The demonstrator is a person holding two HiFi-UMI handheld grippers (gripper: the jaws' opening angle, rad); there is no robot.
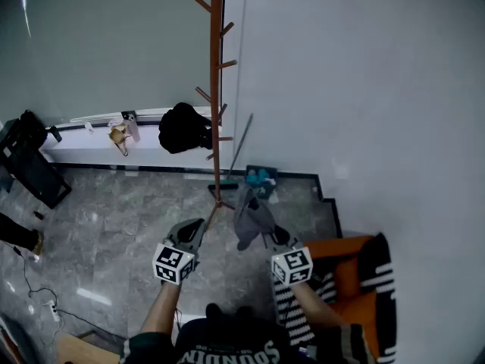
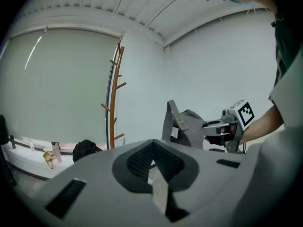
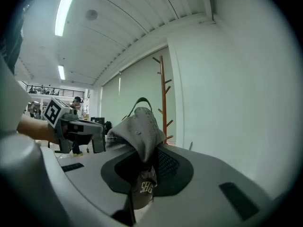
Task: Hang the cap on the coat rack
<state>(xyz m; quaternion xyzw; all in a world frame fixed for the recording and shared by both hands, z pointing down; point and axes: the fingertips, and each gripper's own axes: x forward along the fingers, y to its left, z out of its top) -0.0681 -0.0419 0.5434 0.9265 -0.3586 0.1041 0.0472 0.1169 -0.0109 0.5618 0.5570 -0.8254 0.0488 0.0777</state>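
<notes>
The right gripper (image 3: 142,171) is clamped narrowly on the grey cap (image 1: 250,220), whose crown flops above its jaws. The cap looks light and limp. A pinch at the stiffer rim seems best, leaving the back strap (image 3: 137,100) free to hook on the coat rack (image 1: 216,89) ahead. The left gripper (image 2: 154,167), beside it, is closed and empty. No container shows.

In the right gripper view, the grey cap (image 3: 140,132) bears small pale letters on its lower fold that read roughly "SHG". In the head view, the person's dark shirt (image 1: 227,349) carries large pale letters, about "SOUNDIN", cut off by the picture's lower edge.
</notes>
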